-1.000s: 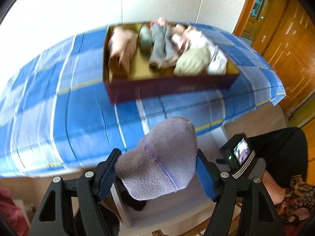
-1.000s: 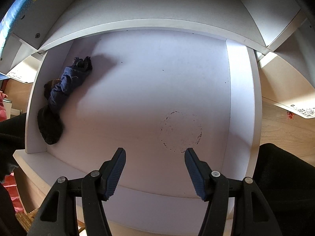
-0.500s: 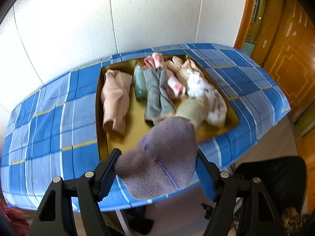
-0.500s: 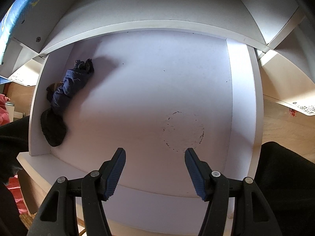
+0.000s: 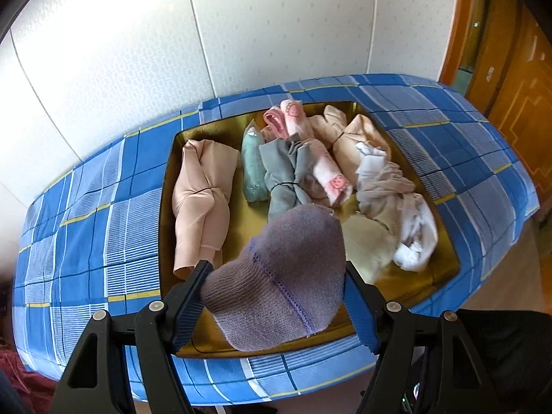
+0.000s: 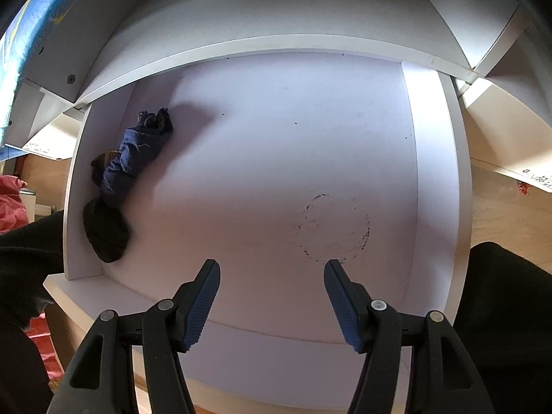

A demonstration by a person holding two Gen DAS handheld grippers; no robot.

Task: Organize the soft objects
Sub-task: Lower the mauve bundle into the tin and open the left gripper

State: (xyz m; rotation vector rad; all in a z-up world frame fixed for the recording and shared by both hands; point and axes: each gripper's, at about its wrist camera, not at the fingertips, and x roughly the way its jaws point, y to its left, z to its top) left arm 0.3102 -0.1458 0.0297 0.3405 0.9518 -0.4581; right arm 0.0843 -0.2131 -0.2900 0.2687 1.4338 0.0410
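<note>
My left gripper (image 5: 276, 293) is shut on a purple-grey knitted sock bundle (image 5: 283, 276) and holds it above the near part of a gold tray (image 5: 165, 207). The tray sits on a blue plaid cloth and holds a peach bundle (image 5: 198, 207), a grey bundle (image 5: 286, 172), a pink-and-white bundle (image 5: 321, 158) and a white bundle (image 5: 403, 214). My right gripper (image 6: 272, 293) is open and empty over a white shelf (image 6: 276, 155). A dark blue bundle (image 6: 134, 158) and a black bundle (image 6: 107, 231) lie against the shelf's left wall.
The blue plaid cloth (image 5: 86, 241) covers the table up to a white wall. A wooden door (image 5: 517, 79) stands at the right. White shelf dividers (image 6: 438, 172) bound the compartment. A round scuff mark (image 6: 334, 227) marks the shelf floor.
My left gripper has risen with the sock bundle and moved from below the table edge to above the tray. The right gripper has barely moved.
</note>
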